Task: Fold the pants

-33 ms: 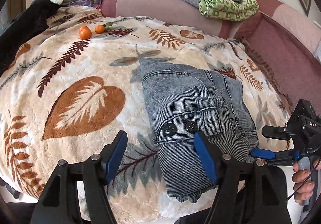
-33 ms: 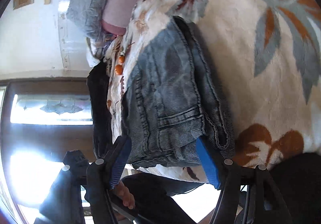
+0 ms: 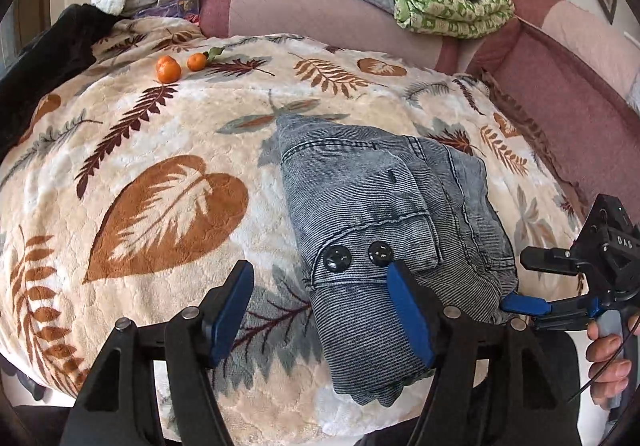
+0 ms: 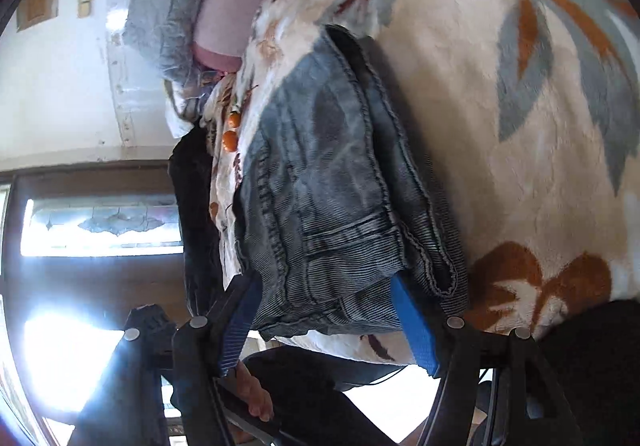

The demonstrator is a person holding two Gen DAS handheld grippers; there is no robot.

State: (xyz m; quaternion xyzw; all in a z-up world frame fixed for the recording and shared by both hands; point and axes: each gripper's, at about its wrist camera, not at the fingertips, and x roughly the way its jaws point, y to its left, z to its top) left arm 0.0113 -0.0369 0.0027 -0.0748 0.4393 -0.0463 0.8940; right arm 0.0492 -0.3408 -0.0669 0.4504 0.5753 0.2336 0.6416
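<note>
My left gripper (image 3: 320, 310) is spread, having just opened off the folded pants (image 3: 384, 214), which lie flat between its fingers; my right gripper (image 4: 328, 322) gapes around their edge.

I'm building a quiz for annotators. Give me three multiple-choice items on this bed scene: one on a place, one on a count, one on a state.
1. Where do the oranges lie?
A. on the leaf-print blanket
B. on the folded pants
C. on the pink cushion

2. How many dark buttons show on the pants?
A. one
B. two
C. four

3. How do the left tongs stand?
A. shut on the pants
B. shut, empty
C. open

Key: 1 A, they sit on the blanket, far from the pants; 2 B, a pair sits side by side; 3 C, the blue pads stand wide apart, gripping nothing.
</note>
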